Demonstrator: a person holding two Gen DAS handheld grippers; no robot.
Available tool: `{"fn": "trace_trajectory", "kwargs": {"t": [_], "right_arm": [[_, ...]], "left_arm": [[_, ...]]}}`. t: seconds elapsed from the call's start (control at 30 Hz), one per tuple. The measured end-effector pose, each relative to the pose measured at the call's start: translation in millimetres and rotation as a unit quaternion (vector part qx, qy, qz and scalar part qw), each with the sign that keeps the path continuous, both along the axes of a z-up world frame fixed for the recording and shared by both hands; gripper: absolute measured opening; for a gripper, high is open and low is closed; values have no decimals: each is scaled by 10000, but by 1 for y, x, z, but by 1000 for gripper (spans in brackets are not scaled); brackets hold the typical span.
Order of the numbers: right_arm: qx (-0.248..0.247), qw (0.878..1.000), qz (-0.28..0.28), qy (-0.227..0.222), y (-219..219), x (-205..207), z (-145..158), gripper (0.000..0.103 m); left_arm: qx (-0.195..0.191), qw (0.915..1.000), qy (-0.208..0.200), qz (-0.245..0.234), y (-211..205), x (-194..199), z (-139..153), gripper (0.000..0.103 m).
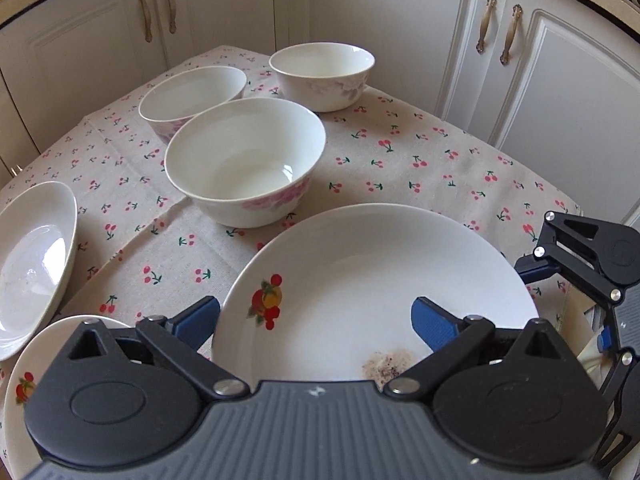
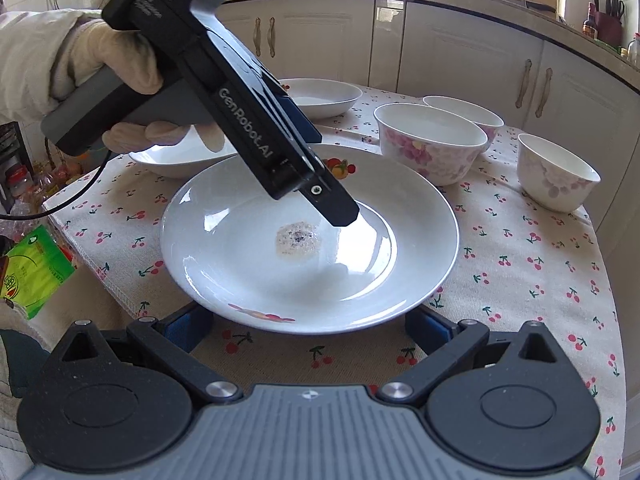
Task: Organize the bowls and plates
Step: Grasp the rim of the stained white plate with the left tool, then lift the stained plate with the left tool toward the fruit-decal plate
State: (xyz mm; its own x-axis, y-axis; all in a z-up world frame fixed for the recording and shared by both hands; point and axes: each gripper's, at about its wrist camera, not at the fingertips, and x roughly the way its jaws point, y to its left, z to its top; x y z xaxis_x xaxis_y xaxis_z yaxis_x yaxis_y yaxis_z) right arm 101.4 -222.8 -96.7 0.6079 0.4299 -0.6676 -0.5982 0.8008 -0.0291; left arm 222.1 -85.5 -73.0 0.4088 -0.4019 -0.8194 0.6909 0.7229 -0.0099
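Observation:
A large white plate (image 1: 360,276) with fruit prints and a brown stain (image 2: 298,238) lies on the cherry-print tablecloth (image 1: 420,152). My left gripper (image 1: 316,322) is open: one blue finger is outside the plate's left rim and the other is over its inside. From the right wrist view it slants down over the plate (image 2: 240,248), held by a gloved hand (image 2: 120,56). My right gripper (image 2: 308,328) is open, its fingers either side of the plate's near rim. Three bowls (image 1: 244,168) (image 1: 192,96) (image 1: 322,74) stand behind.
A deep white plate (image 1: 32,264) and another fruit-print plate (image 1: 36,364) sit at the left. White cabinets (image 1: 400,20) close in behind the table. A green packet (image 2: 32,264) lies beyond the table's left edge, and a cable (image 2: 68,196) hangs from the left gripper.

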Motion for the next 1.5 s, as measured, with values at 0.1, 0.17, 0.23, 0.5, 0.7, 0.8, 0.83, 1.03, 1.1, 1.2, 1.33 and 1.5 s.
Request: {"fn": "trace_trajectory", "kwargs": {"t": [0.1, 0.17, 0.23, 0.5, 0.7, 0.8, 0.83, 1.03, 1.1, 1.2, 1.33, 1.5], "right_arm": [[9, 10000, 8, -6, 0, 0, 0, 103], [7, 10000, 12, -4, 0, 0, 0, 103], [4, 10000, 12, -2, 0, 0, 1, 103], [-1, 10000, 7, 9, 1, 1, 1, 103], [32, 10000, 4, -47, 0, 0, 0, 103], [47, 10000, -16, -73, 0, -2, -1, 103], [45, 10000, -23, -76, 0, -2, -1, 103], [40, 9999, -59, -92, 0, -2, 0, 103], [18, 9998, -89, -148, 0, -2, 0, 103], [-44, 9998, -8, -216, 1, -2, 1, 103], [-11, 9998, 36, -189, 1, 1, 1, 103], [-1, 9999, 51, -164, 1, 2, 1, 103]], "left_arm": [[-4, 9997, 228, -41, -1, 7, -3, 101], [-59, 9994, 349, -36, 0, 11, -4, 101], [-90, 9986, 510, -71, 1, 15, -6, 101], [-188, 9962, 839, -111, 6, 24, -12, 102], [80, 9962, 819, -274, 2, 25, -13, 102], [138, 9967, 725, -347, 4, 24, -14, 102], [196, 9969, 668, -358, 4, 23, -15, 103], [119, 9935, 1098, -277, 7, 34, -10, 102], [-70, 9897, 1390, -330, 10, 38, -8, 102], [-13, 9862, 1571, -512, 10, 39, -7, 102], [57, 9835, 1690, -640, 8, 40, -7, 102], [43, 9799, 1869, -694, 8, 46, -6, 102]]}}
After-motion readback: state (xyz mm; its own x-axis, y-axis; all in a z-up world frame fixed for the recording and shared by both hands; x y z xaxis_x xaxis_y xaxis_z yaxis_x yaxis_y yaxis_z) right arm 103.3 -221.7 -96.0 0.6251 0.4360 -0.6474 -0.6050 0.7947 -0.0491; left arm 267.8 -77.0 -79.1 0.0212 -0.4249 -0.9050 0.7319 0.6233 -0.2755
